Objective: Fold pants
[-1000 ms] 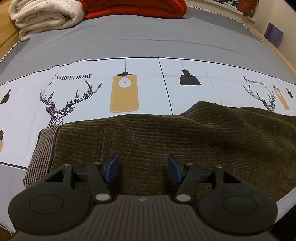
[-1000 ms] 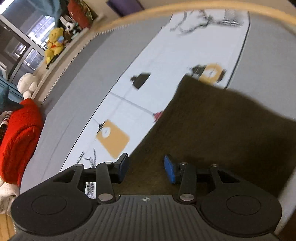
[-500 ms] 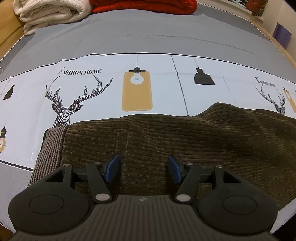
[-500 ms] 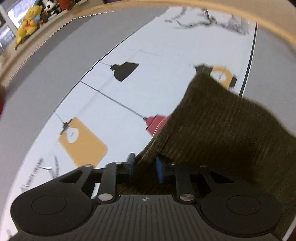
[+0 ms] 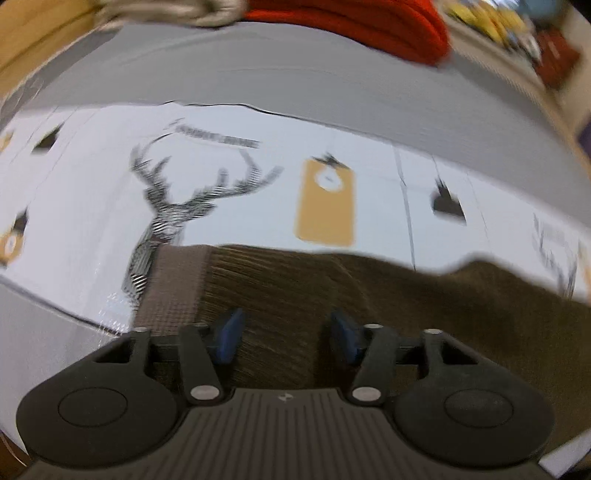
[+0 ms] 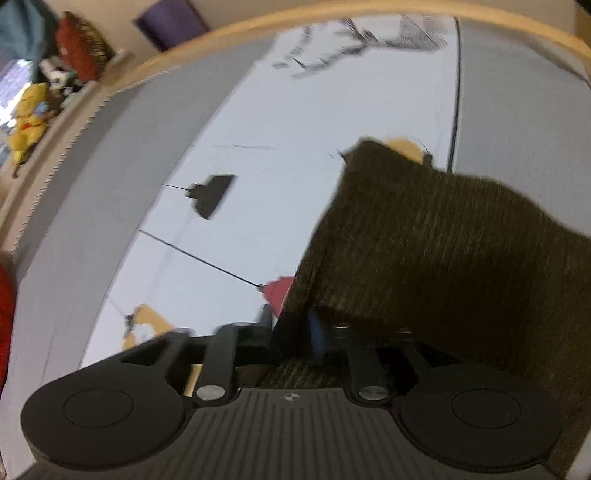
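Note:
Dark brown corduroy pants lie flat on the bed, their ribbed waistband at the left end. My left gripper hovers just right of the waistband. Its jaws are closing, with the cloth below and between the blue pads, which do not press on it. In the right wrist view the far edge of the pants is raised into a fold that runs between the fingers of my right gripper. Those jaws are opening, though the pads look narrow and tight against the fold. Both views are blurred.
The bed sheet is grey with a white printed band of deer and lamps. A red blanket and a cream one lie at the head. Plush toys sit beyond the wooden bed rim.
My left gripper slid sideways toward the waistband and its jaws narrowed. My right gripper went from open over the cloth to pinching the pants' edge, which now stands up as a fold.

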